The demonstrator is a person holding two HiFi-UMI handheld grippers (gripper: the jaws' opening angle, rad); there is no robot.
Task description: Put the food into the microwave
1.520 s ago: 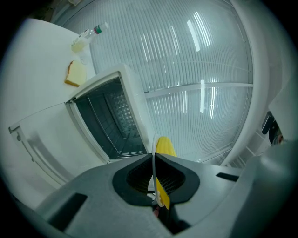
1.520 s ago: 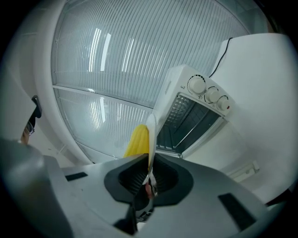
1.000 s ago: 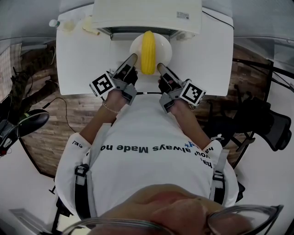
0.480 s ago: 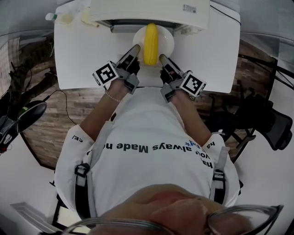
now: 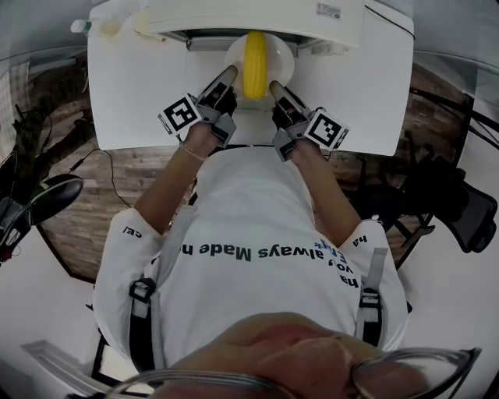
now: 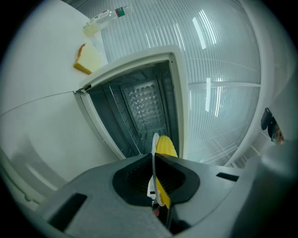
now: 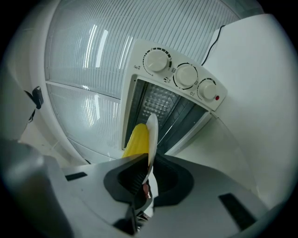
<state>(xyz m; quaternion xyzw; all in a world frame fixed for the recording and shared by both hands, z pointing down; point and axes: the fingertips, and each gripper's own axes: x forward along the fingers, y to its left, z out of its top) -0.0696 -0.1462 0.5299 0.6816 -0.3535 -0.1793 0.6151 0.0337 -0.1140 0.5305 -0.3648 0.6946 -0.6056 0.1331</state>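
A white plate (image 5: 278, 53) carrying a yellow corn cob (image 5: 255, 53) hangs at the mouth of the white microwave (image 5: 257, 17). My left gripper (image 5: 231, 72) is shut on the plate's left rim and my right gripper (image 5: 272, 84) is shut on its right rim. In the left gripper view the plate's edge (image 6: 154, 172) runs between the jaws, with the corn (image 6: 165, 148) beyond it and the open oven cavity (image 6: 139, 111) ahead. In the right gripper view the plate rim (image 7: 152, 139) and corn (image 7: 137, 139) sit before the oven opening (image 7: 163, 114), under three knobs (image 7: 185, 76).
The oven stands on a white table (image 5: 132, 86). A slice of bread (image 6: 88, 58) and a small bottle (image 6: 104, 18) lie on the table left of the oven. A power cable (image 7: 217, 35) runs behind the oven. A black chair (image 5: 452, 203) stands at the right.
Both grippers have carried the plate with the corn forward, from over the table's front part to the oven's opening. The grip on both rims is unchanged.
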